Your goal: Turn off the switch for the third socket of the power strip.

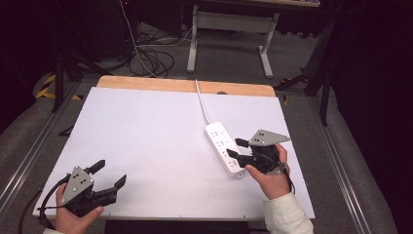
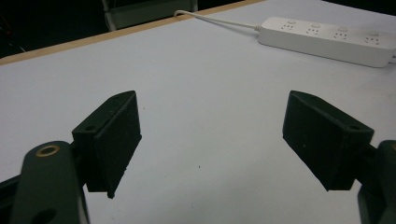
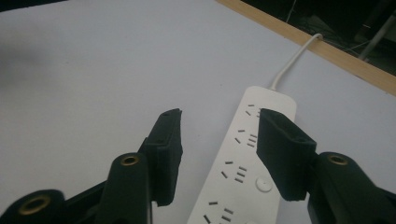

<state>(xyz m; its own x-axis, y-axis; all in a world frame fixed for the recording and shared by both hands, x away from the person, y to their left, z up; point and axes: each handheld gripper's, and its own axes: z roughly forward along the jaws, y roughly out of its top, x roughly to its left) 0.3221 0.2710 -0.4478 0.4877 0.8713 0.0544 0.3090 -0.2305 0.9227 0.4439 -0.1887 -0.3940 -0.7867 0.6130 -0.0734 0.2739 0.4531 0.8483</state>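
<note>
We hold our left gripper (image 1: 111, 174) low at the near left, jaws spread wide; our right gripper (image 1: 235, 148) hovers, jaws parted, gripping nothing

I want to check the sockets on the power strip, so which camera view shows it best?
The right gripper view: the power strip lies close under the right gripper, socket slots and a button sharp. The left gripper view shows its whole length from the side, far off. The high view shows it small, partly behind the gripper.
</note>
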